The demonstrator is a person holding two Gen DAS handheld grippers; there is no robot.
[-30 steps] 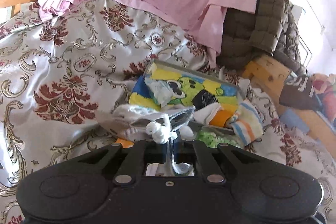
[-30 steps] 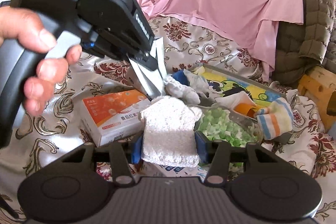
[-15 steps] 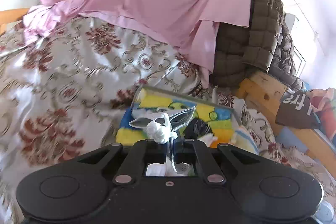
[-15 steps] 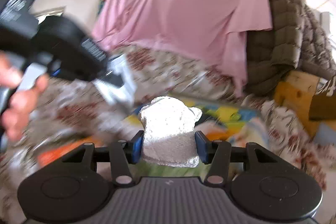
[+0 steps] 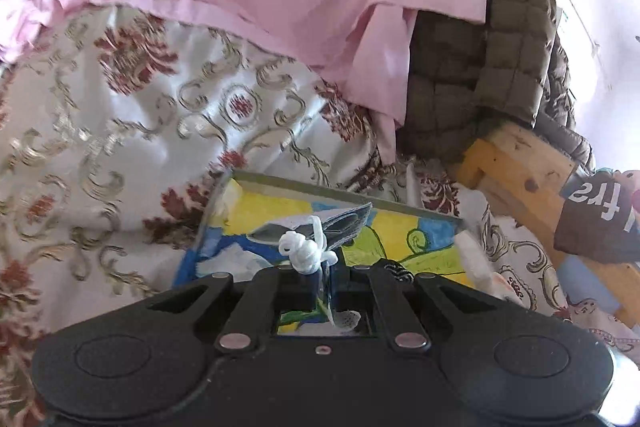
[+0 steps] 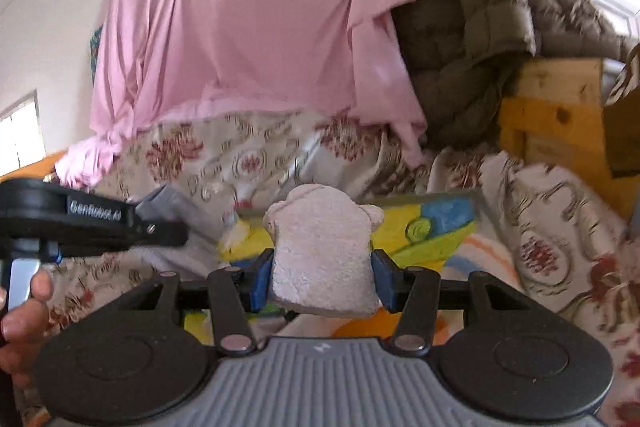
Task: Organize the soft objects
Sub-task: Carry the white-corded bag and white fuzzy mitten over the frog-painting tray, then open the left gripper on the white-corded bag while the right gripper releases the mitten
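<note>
The colourful cartoon-print tray [image 5: 400, 227] on the floral bedspread [image 5: 120, 131] is the landmark here, and both tools carry their loads just above and short of its near edge. The right gripper [image 6: 322, 277] is clamped across the sides of a white fluffy pad [image 6: 322, 255], which stands upright between the blue pads [image 6: 262, 277], its long axis pointing up and away toward the tray's far rim; the tray lies straight ahead of and below it. The left gripper [image 5: 322, 277] is pinched tight on a thin grey cloth pouch with a knotted white cord [image 5: 306, 253], the pouch's flat body fanning out forward over the tray's yellow and blue picture. From the right wrist view the left gripper [image 6: 160, 227] sits to the tray's left side, with the pouch's grey cloth at its tip level with the tray's left rim, so both seem about equally near; I judge either could drop its load by moving forward and down. Compared with a second ago, both tools have risen: the socks, green pellets and tissue box once seen around the tray are now out of view, and the pink sheet [image 6: 248, 27] behind the tray fills more of each picture.
</note>
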